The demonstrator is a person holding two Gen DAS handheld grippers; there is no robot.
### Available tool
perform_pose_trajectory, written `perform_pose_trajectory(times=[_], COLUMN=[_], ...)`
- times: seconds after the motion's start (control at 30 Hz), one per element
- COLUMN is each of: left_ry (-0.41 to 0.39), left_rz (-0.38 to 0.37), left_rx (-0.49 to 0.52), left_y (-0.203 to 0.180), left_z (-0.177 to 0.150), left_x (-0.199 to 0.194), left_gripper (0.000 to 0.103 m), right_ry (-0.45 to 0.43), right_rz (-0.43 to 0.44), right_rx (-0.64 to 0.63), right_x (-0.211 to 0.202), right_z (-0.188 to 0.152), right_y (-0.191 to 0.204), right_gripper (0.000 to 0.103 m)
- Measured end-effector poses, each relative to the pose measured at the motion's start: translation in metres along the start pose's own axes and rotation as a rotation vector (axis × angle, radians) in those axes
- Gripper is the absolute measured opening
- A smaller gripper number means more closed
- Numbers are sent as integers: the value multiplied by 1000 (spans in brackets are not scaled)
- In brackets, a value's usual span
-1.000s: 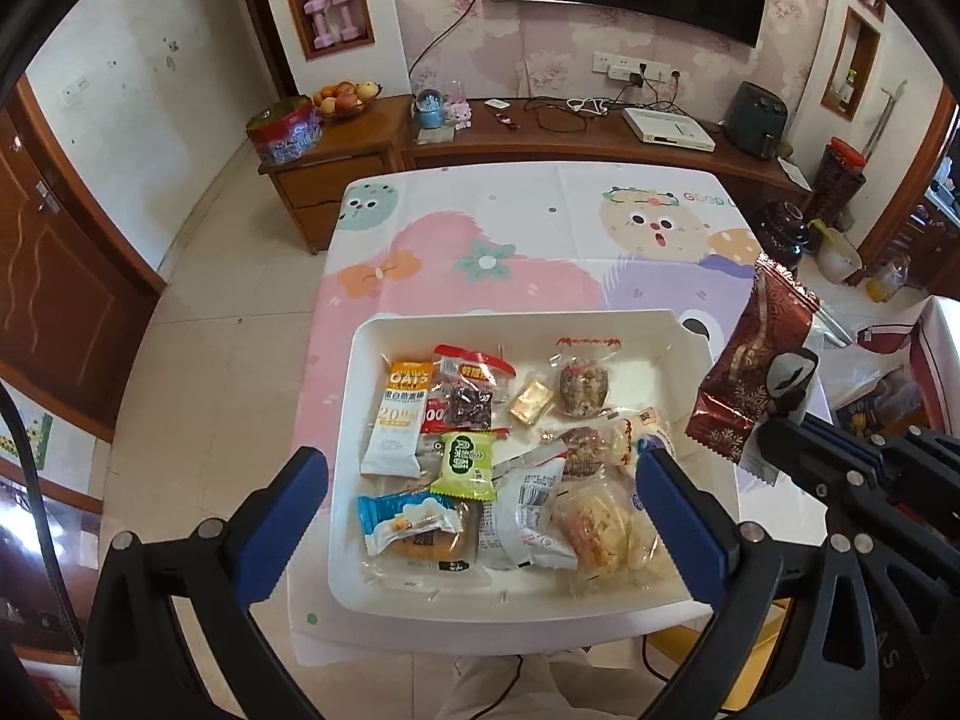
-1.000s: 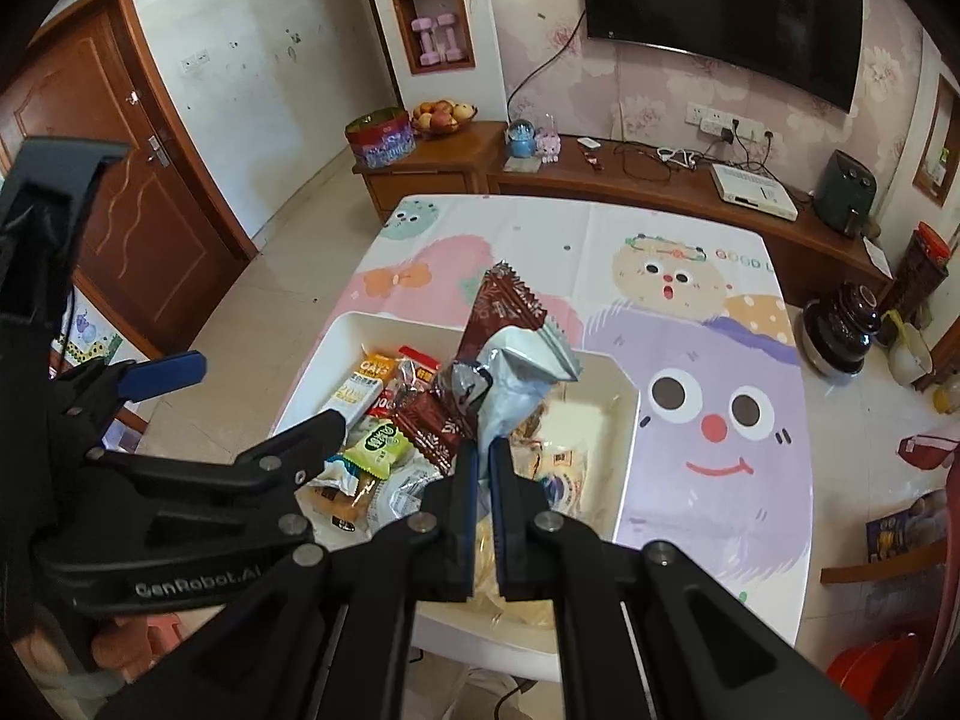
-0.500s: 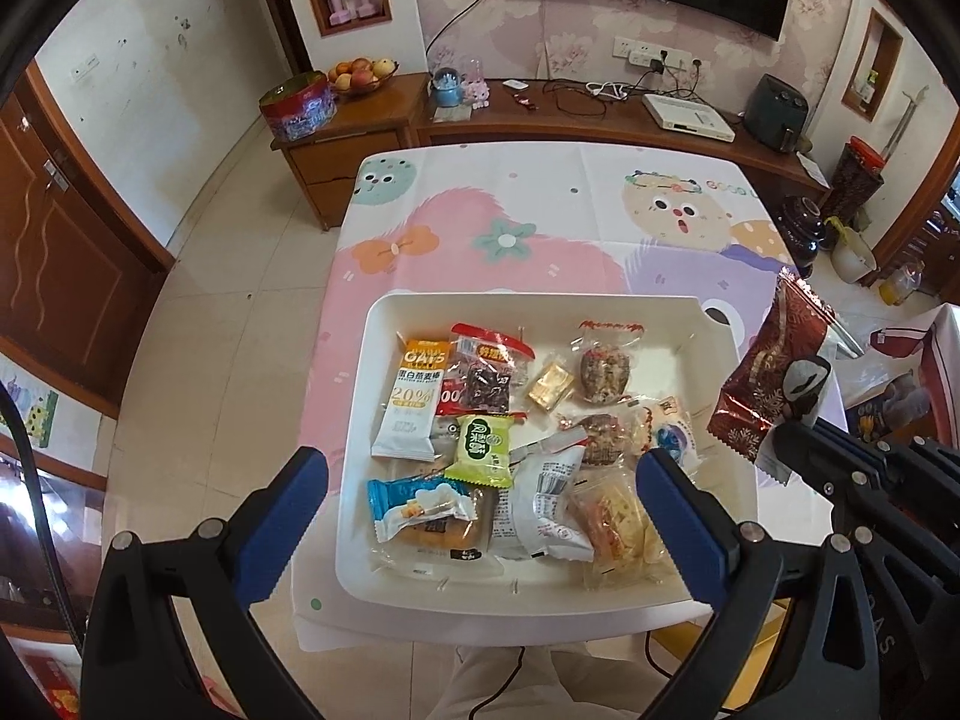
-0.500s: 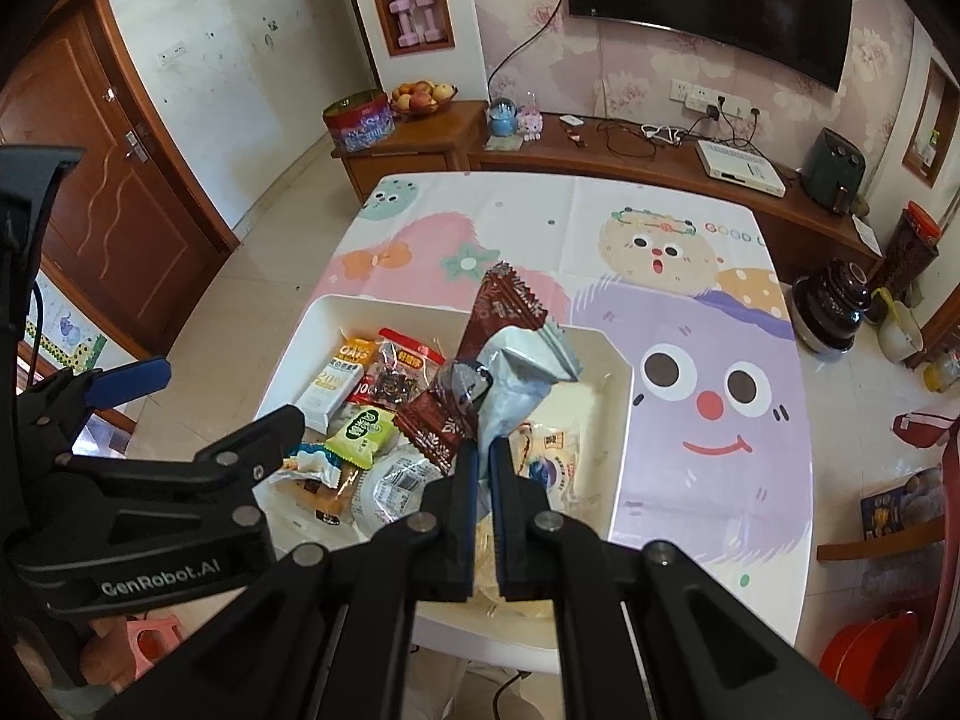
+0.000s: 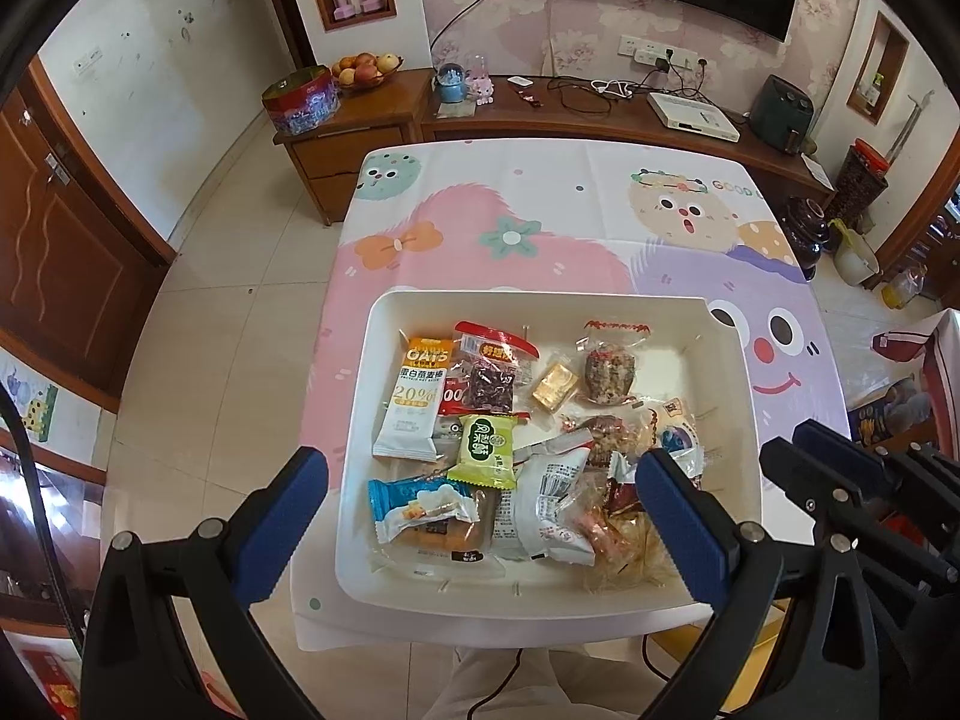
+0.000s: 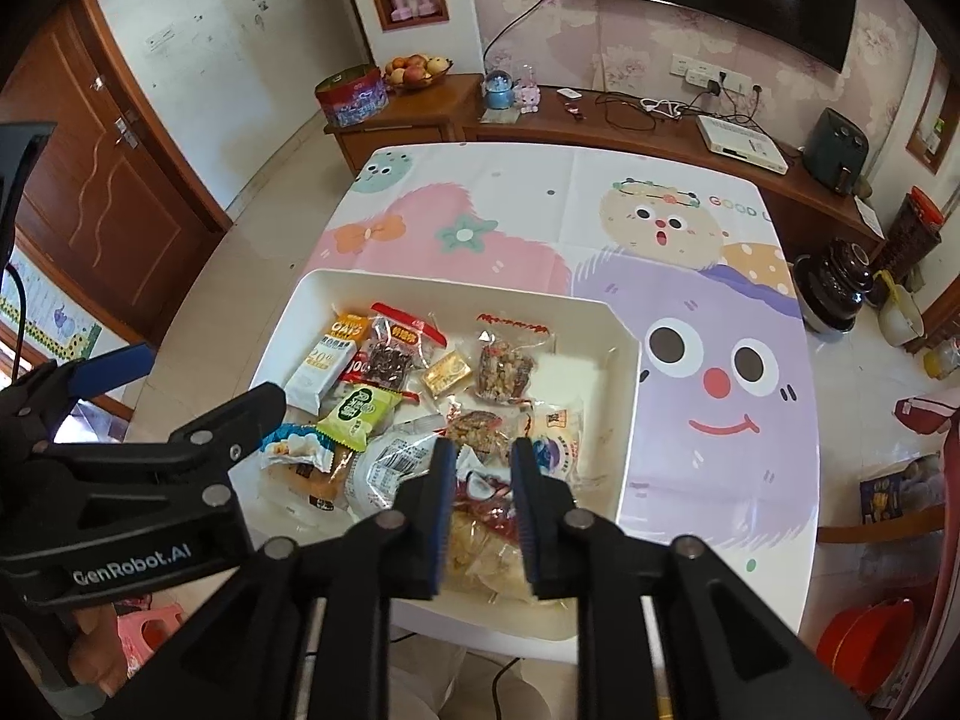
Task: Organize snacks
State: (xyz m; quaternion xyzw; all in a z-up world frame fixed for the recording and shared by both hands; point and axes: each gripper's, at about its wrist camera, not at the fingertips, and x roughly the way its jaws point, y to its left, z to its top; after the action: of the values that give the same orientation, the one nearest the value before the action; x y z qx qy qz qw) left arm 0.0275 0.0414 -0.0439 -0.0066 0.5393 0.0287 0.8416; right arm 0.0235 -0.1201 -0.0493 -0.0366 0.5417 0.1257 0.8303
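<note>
R gripper [image 6: 480, 468] jaws opening w/ nothing pinched, over dark red snack packet [image 6: 489, 495] lying in white tray [image 6: 627, 420] by its near edge, tray at table's [image 6: 720, 480] near edge; L gripper [image 5: 480, 492] fingers wide, empty.

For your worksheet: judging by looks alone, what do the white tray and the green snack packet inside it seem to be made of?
White tray: probably moulded plastic, smooth with a slight sheen; its corners are rounded and its walls are thin and even.
Green snack packet: looks like printed plastic film, glossy; its ends are crimped and its surface puckers slightly. Whether foil lines it cannot be seen.
</note>
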Motion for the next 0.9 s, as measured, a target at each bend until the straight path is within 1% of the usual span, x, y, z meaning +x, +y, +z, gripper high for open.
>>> perform_pose_trajectory(times=[0.23,0.33,0.43,0.6,0.73,0.9], left_ry=[-14,-31,-49,-90,-106,-132], left_rz=[0,-5,-21,-38,-45,-44], left_rx=[5,8,2,7,9,14], left_y=[-7,-10,-12,-20,-25,-32], left_z=[-1,1,4,6,4,0], left_x=[-4,-12,-22,-41,-49,-59], left_gripper=[102,102,102,102,102,102], right_ry=[-45,-87,-108,-148,-176,-197], right_rz=[-31,-47,-45,-50,-55,-73], right_rx=[39,52,66,86,100,122], right_x=[-12,-24,-36,-58,-75,-87], right_z=[1,2,4,5,3,-3], right_y=[-9,-12,-16,-19,-22,-28], right_gripper=[21,22,22,27,31,36])
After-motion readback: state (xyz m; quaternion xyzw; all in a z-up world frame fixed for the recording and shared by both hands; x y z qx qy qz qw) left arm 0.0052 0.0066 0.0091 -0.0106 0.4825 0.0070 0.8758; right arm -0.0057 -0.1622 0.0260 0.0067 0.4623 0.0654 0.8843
